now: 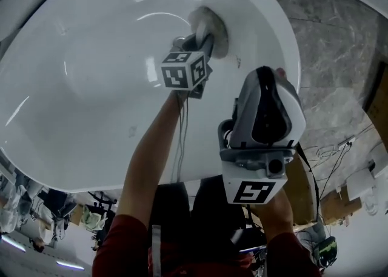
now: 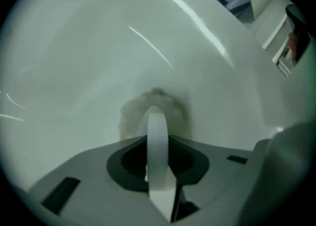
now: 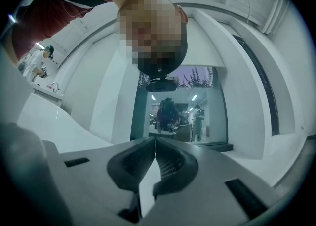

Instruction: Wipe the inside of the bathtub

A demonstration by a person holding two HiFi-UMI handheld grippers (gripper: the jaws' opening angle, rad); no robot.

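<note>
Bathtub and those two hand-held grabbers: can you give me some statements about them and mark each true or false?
1. The left gripper presses a fluffy pad against the inside of the bathtub. True.
2. The right gripper holds a second pad. False: its jaws are shut on nothing.
3. The bathtub is full of water. False: no water shows in it.
4. The right gripper faces back toward the person. True.

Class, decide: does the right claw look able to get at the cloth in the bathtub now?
Probably not: the right claw is shut and aimed upward, away from the bathtub, and the left claw grips the cloth.
</note>
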